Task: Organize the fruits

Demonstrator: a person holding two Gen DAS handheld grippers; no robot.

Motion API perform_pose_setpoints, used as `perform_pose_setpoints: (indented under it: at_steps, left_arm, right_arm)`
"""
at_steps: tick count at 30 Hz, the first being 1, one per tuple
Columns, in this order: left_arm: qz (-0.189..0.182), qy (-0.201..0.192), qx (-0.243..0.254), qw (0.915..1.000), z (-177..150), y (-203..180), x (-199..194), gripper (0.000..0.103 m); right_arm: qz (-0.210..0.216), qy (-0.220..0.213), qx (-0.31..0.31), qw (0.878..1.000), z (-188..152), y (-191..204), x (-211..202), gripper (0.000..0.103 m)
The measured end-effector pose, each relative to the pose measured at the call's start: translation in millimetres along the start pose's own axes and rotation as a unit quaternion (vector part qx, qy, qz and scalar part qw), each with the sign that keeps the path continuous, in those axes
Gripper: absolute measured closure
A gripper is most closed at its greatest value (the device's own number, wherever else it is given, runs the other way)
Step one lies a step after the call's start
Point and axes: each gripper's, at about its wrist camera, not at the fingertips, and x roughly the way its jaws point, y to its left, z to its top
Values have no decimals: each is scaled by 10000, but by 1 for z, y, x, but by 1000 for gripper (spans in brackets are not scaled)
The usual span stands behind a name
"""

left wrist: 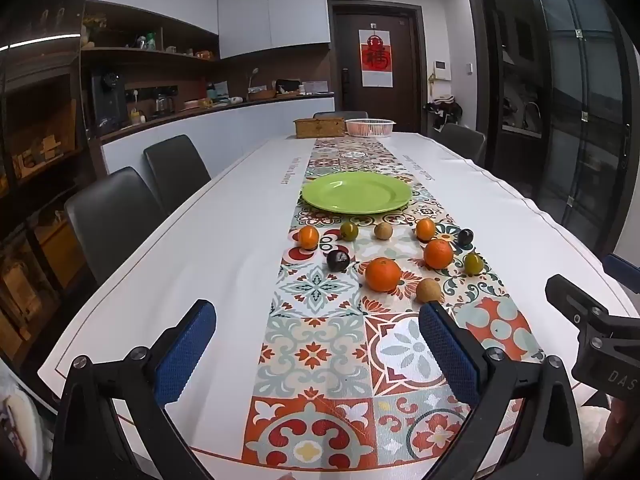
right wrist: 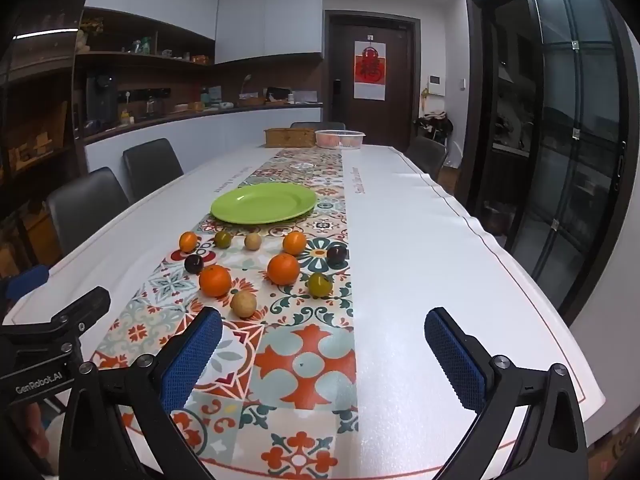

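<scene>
Left wrist view, read from its left edge: the left gripper (left wrist: 316,348) hangs above the near end of the white table (left wrist: 224,240) with its blue-padded jaws spread as wide as they go and nothing between them, probably because no fruit has been chosen yet. Ahead of its left jaw lie a small orange mandarin (left wrist: 308,237) and a dark glossy plum (left wrist: 338,260); straight ahead sits the largest orange mandarin (left wrist: 383,274), and just off the tip of its right jaw a round tan longan-like fruit (left wrist: 428,290). Beyond the whole scatter, the flat round green plate (left wrist: 356,192) stands empty, likely the place meant for the fruit. Right wrist view shows the right gripper (right wrist: 324,356) equally wide and empty, the fruit ahead and to its left, a green-yellow plum (right wrist: 320,284) about straight ahead and nearest its reach.
</scene>
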Motion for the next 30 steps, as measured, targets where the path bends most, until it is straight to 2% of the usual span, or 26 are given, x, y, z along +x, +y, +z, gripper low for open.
perform_pose_setpoints:
  at_steps: [30]
  left_arm:
    - [27,-101,-55,9999,1,5,-6,0]
  right_arm:
    - [1,-78,-39,10000,3,8,-9,0]
